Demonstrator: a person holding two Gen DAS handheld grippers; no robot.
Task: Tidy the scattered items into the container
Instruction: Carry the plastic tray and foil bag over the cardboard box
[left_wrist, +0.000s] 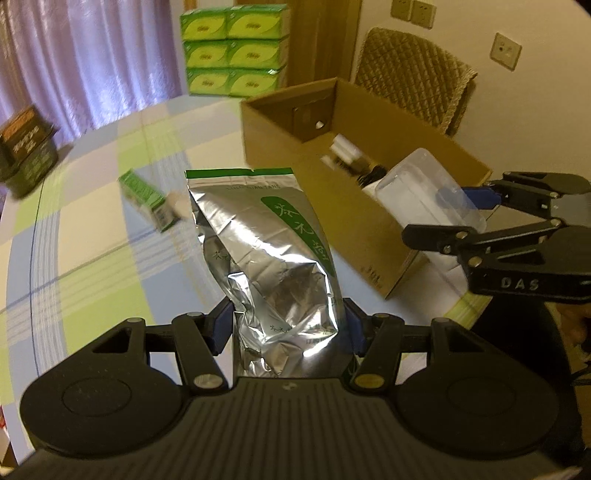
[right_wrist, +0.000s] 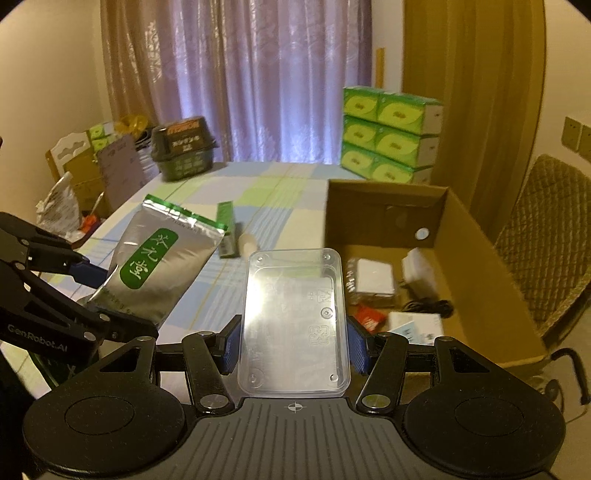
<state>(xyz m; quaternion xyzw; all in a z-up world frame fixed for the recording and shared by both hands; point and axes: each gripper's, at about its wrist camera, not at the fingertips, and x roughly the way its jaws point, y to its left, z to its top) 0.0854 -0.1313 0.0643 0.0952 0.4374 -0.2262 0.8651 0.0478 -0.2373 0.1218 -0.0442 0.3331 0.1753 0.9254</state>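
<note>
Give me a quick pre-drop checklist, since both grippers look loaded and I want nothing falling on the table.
1. Left gripper clamps the foil pouch: ok.
2. Right gripper clamps the clear plastic tray: ok.
3. Cardboard box open at the top: ok.
4. Tray over the box opening: cannot tell; it sits near the box's near-left edge.
5. Pouch over the box: not ok, it hangs above the tablecloth.
6. Green box remains on the table: not ok.
</note>
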